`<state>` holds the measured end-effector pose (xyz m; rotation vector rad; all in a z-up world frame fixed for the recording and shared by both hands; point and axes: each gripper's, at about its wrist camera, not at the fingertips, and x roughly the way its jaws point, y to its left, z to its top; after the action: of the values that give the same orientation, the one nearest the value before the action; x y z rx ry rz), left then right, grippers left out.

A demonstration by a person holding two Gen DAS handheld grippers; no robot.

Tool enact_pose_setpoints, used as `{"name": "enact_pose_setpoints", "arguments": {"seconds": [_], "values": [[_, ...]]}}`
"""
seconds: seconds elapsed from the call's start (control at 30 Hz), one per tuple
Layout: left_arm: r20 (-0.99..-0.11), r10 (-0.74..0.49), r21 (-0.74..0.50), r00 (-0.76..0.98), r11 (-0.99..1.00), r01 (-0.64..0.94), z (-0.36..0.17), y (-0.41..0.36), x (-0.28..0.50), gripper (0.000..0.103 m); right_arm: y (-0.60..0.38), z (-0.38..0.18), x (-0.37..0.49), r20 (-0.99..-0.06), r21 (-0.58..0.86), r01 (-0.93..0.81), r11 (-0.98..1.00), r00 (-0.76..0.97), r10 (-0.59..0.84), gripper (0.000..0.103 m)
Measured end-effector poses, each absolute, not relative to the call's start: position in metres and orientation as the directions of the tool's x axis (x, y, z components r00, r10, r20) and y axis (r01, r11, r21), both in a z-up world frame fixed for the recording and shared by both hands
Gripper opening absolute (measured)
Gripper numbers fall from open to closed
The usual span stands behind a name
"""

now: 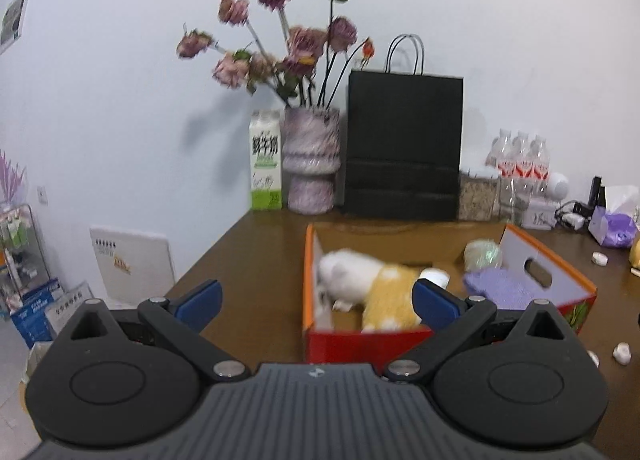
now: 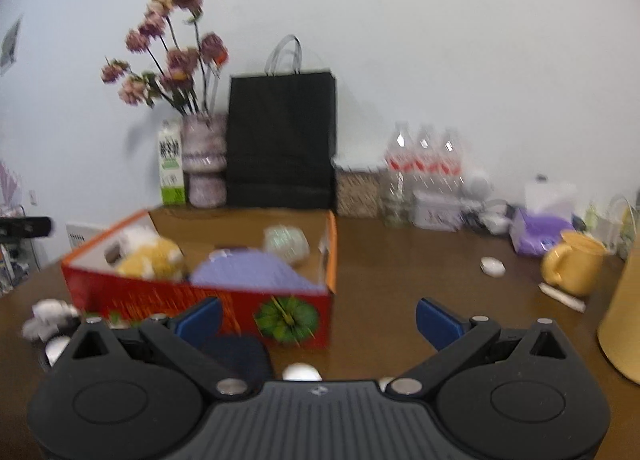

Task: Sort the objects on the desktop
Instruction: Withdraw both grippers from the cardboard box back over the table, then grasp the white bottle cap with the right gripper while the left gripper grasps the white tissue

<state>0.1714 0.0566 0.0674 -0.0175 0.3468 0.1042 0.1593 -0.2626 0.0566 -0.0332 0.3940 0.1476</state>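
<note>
Three soft things lie in the open red cardboard box (image 1: 360,344) on the brown counter (image 1: 256,260): at its left end a white-and-yellow plush toy (image 1: 372,292), stretched lengthwise toward the box's near wall with its white head toward the far left corner; a purple knitted piece (image 1: 500,288) against the right wall; and a pale green yarn ball (image 1: 483,254) behind it near the far right corner. Along the counter's back edge, from the left, stand a green-and-white carton (image 1: 265,163), a vase of dried roses (image 1: 311,163), a black paper bag (image 1: 404,147) and bottled water (image 1: 520,159). Toward the right edge a yellow mug (image 2: 576,266) sits beside a purple tissue pack (image 2: 540,234). Both tools are released and empty: the left hand-held gripper (image 1: 318,300) spans the box's near left corner, the right hand-held gripper (image 2: 318,318) its near right corner.
</note>
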Motion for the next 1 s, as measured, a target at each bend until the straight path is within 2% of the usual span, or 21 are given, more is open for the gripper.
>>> {"name": "enact_pose_setpoints", "arguments": {"seconds": [0.23, 0.37, 0.53, 0.63, 0.7, 0.73, 0.77, 0.8, 1.0], "values": [[-0.389, 0.121, 0.016, 0.913, 0.992, -0.125, 0.043, 0.08, 0.154, 0.103, -0.285, 0.026, 0.16, -0.477, -0.013, -0.095, 0.995, 0.876, 0.077, 0.102], [-0.414, 0.132, 0.009, 0.9, 0.99, -0.141, 0.034, 0.092, 0.149, 0.103, -0.296, 0.011, 0.173, -0.532, 0.005, -0.068, 0.998, 0.845, 0.06, 0.095], [-0.449, 0.143, 0.007, 0.882, 0.988, -0.156, 0.025, 0.102, 0.145, 0.103, -0.302, 0.0, 0.195, -0.584, 0.021, -0.038, 0.999, 0.811, 0.043, 0.078], [-0.459, 0.149, -0.001, 0.876, 0.986, -0.168, 0.022, 0.108, 0.144, 0.103, -0.302, -0.004, 0.207, -0.611, 0.036, -0.043, 0.998, 0.789, 0.056, 0.062], [-0.468, 0.147, -0.007, 0.872, 0.985, -0.17, 0.02, 0.112, 0.145, 0.103, -0.301, -0.007, 0.214, -0.629, 0.041, -0.046, 0.998, 0.775, 0.061, 0.044], [-0.473, 0.144, -0.012, 0.869, 0.985, -0.17, 0.019, 0.113, 0.145, 0.103, -0.299, -0.008, 0.214, -0.623, 0.028, -0.039, 0.999, 0.781, 0.048, 0.04], [-0.48, 0.141, -0.016, 0.866, 0.985, -0.169, 0.017, 0.114, 0.146, 0.103, -0.298, -0.008, 0.215, -0.622, 0.02, -0.039, 0.999, 0.782, 0.043, 0.029], [-0.487, 0.138, -0.017, 0.862, 0.986, -0.168, 0.016, 0.115, 0.147, 0.103, -0.298, -0.009, 0.216, -0.619, 0.024, -0.041, 0.999, 0.784, 0.047, 0.025], [-0.522, 0.118, -0.01, 0.845, 0.989, -0.145, 0.007, 0.117, 0.158, 0.103, -0.292, -0.008, 0.211, -0.606, 0.024, -0.054, 0.998, 0.793, 0.058, 0.025]]}}
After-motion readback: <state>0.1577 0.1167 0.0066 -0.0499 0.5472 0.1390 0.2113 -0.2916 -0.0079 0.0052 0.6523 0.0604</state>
